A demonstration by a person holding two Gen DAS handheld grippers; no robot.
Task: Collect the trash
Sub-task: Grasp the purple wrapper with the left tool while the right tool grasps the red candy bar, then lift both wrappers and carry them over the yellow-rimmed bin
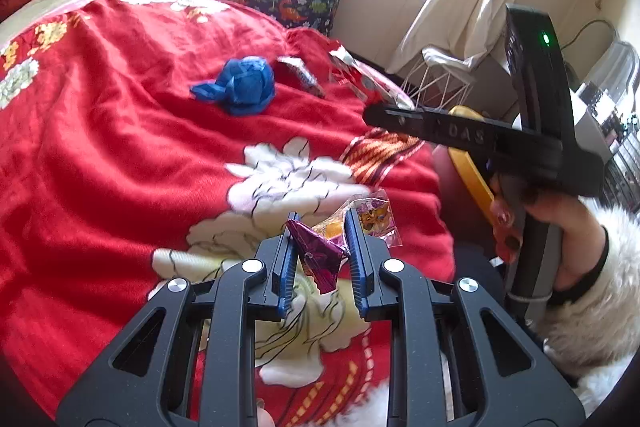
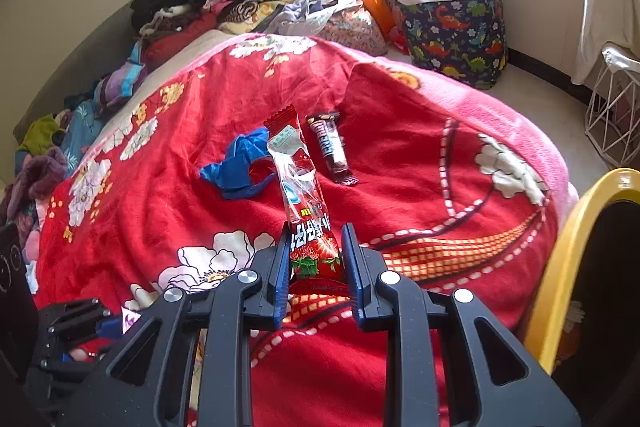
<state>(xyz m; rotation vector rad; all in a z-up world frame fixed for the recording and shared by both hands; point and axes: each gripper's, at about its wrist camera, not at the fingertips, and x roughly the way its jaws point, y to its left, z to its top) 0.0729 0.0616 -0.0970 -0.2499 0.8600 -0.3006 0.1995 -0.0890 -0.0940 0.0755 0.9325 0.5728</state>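
Red floral blanket (image 2: 400, 167) covers the bed under both tools. Left gripper (image 1: 320, 239) pinches a purple wrapper (image 1: 320, 255); right gripper (image 2: 316, 251) brackets the red wrapper (image 2: 304, 187), jaws beside it — whether clamped, I cannot tell. Best to close low on the wrapper, then lift straight. Blue wad (image 2: 240, 167) and brown bar (image 2: 332, 151) lie just beyond; the yellow bin (image 2: 560, 267) waits off the bed's right edge — open room that way.

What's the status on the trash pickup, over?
Left gripper shut on purple wrapper. Right gripper shut on strawberry wrapper. Yellow bin right, unobstructed.
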